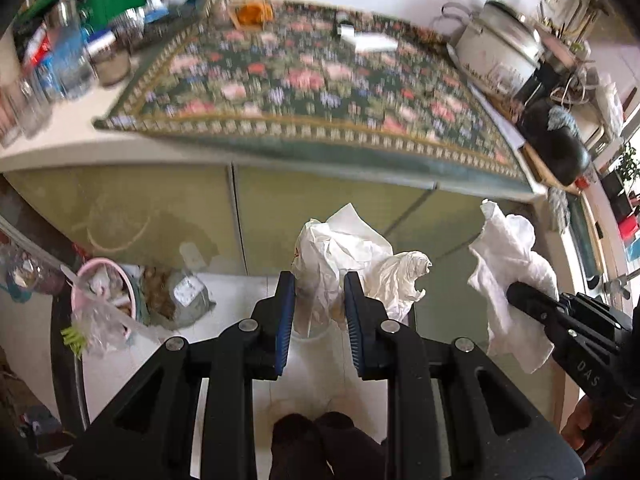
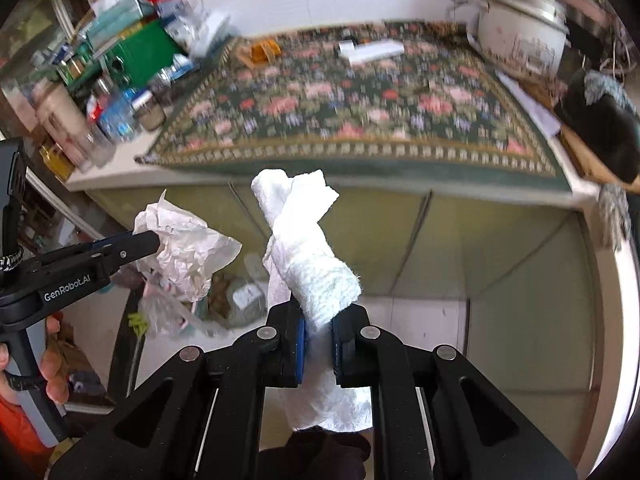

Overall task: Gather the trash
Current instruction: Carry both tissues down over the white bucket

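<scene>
Left gripper (image 1: 319, 312): its blue pads pinch a crumpled wad of thin white paper (image 1: 340, 256); the wad keeps the fingers a little apart, and most of it sticks out past the tips.
Right gripper (image 2: 318, 344): fingers pressed together on a rolled paper towel (image 2: 316, 264), gripped low so the roll stands up ahead of the tips and a loose tail hangs below.
Where the trash is: both pieces are off the worktop, held in the air in front of the green cupboard doors (image 1: 320, 216), below the front edge of the worktop.
Why held this way: one piece per gripper probably lets both go to a bin in a single trip. Both grippers point down toward the floor, which fits that.
Likely bin: a pink bucket (image 1: 105, 280) with a plastic bag (image 1: 100, 320) on the floor at the left, by the cupboard; it looks already part-filled.
Worktop: a flowered mat (image 1: 320, 88) covers the middle; a white flat thing (image 1: 370, 42) lies near its back edge, perhaps more trash.
Back corners: bottles and boxes (image 1: 72, 52) crowd the left; a white pot (image 1: 500, 52) stands at the right.
Hard to make out: the worktop is smeared by blur, so small items and the orange thing (image 1: 252, 12) at the back cannot be named.
Hidden: the bucket's contents, and how deep the paper sits between the pads.
</scene>
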Available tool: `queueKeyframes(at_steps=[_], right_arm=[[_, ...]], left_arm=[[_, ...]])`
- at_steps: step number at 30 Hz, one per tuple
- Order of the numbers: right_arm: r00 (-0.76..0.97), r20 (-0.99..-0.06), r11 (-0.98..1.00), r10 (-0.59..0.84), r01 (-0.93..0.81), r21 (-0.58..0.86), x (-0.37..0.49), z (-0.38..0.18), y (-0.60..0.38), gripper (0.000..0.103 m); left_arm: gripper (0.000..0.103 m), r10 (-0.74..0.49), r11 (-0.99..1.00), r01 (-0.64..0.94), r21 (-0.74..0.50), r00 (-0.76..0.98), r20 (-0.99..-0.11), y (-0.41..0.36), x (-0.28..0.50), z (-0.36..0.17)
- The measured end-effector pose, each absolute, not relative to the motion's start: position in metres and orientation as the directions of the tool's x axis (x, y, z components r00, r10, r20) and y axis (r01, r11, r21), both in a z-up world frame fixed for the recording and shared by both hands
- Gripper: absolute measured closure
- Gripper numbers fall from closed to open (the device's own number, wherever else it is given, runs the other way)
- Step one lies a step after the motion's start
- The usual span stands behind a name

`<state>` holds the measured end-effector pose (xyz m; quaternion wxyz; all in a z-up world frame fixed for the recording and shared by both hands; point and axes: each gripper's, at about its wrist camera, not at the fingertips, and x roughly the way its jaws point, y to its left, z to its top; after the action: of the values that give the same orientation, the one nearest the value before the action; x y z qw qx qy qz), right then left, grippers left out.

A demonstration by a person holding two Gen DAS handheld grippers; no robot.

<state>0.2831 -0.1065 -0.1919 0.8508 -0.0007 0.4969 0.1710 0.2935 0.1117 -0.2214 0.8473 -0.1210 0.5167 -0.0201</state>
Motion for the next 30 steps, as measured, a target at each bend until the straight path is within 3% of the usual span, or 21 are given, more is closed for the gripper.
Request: queueKeyframes(at_steps=[14,30], right_arm=[[0.305,-0.915,0.957,0.262,-0.205,0.206,0.326,-0.357,-0.141,0.094],[0.158,-0.955,0.951,0.25,-0.224,0.212,0.379,-0.626,-0.127,0.093]], left_arm=[[0.079,-0.169,0.955,-0.189,-0.227,0.282,-0.944,0.073,0.339,-0.439],[0.079,-0.183,0.924,-0.309,-0.226,0.161,-0.97,0.067,0.377,-0.735]])
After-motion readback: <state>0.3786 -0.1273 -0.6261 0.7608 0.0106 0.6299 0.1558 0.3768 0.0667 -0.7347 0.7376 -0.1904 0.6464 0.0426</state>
